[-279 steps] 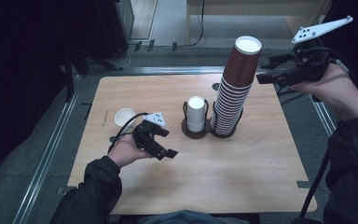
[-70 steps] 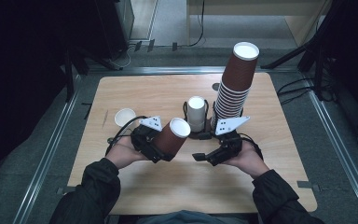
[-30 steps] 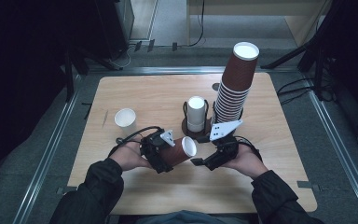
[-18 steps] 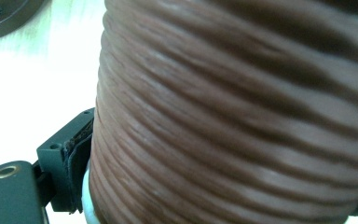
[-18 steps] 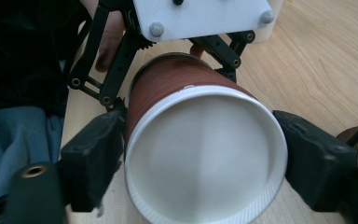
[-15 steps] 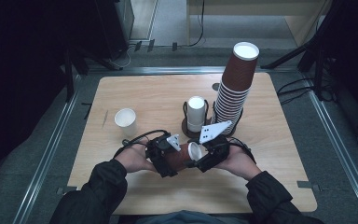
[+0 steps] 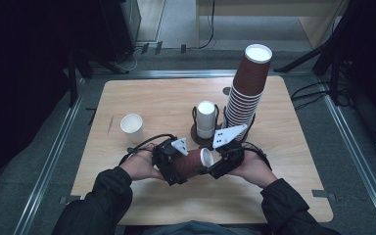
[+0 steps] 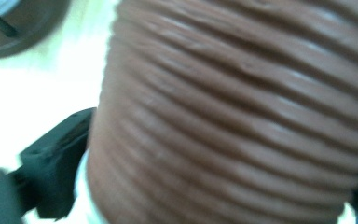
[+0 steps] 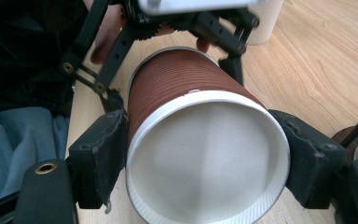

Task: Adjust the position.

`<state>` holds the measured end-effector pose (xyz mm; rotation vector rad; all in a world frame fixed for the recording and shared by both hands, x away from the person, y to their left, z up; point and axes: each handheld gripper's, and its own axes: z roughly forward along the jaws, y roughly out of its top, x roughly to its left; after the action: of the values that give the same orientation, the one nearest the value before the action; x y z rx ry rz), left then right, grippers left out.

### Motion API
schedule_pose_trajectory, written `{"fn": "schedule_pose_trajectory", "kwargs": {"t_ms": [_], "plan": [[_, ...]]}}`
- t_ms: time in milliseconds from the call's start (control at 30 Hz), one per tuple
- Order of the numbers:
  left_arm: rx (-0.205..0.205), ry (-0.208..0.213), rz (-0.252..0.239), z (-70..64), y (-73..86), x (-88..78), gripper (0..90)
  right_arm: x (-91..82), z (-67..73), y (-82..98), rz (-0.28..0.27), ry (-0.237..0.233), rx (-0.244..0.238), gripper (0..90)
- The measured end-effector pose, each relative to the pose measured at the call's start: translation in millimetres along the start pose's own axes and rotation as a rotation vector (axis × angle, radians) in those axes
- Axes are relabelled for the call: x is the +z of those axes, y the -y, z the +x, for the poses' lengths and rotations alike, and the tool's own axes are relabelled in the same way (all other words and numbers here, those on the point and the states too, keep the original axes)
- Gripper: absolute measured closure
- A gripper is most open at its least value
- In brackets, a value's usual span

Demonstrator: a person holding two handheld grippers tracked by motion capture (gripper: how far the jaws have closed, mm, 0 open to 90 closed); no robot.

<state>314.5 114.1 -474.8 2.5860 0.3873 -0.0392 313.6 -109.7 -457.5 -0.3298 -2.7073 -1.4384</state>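
Note:
A ribbed brown paper cup (image 7: 190, 163) lies level above the table's front, white mouth towards the right. My right gripper (image 7: 213, 164) is shut on its rim end. In the right gripper view both black pads (image 9: 100, 154) press the cup (image 9: 182, 88) at its mouth, and these jaws have just been closing on it. My left gripper (image 7: 177, 169) is at the cup's base. Its jaws have just been opening, and its fingers (image 9: 113, 100) now stand spread beside the cup. In the left gripper view the cup's wall (image 8: 237, 116) is very close.
A tall stack of brown cups (image 7: 247, 93) stands in a dark holder just behind my right hand. Beside it a white cup (image 7: 206, 119) sits upside down in a second holder. An open white cup (image 7: 131, 127) stands on the wooden table (image 7: 293, 161) at the left.
My right gripper has moved left to the cup's mouth and taken hold of it. The cup has tipped to level between both hands, and the left jaws have spread.

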Motion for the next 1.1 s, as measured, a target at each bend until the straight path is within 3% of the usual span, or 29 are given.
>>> {"fn": "schedule_pose_trajectory", "kwargs": {"t_ms": [200, 533, 867, 1000, 1100], "plan": [[-0.013, -0.031, -0.056, 1.2, 1.9, -7.9, 0.0, -7.0, -3.6, 2.3, -0.017, 0.019, 0.007, 22.9], [-0.047, -0.016, -0.175, 5.1, 6.8, -23.1, 0.0, -21.7, -7.2, 4.8, -0.083, 0.039, 0.017, 22.9], [-0.079, 0.051, -0.299, 9.2, 9.7, -30.0, 0.0, -33.9, -8.3, 0.7, -0.22, 0.013, 0.053, 23.0], [-0.093, 0.084, -0.354, 8.9, 8.4, -31.4, 0.0, -31.7, -3.4, -3.1, -0.245, 0.003, 0.041, 22.9], [-0.078, 0.092, -0.367, 6.6, 6.4, -30.5, 0.0, -29.1, -2.0, -4.6, -0.263, -0.011, 0.043, 22.9]]}}
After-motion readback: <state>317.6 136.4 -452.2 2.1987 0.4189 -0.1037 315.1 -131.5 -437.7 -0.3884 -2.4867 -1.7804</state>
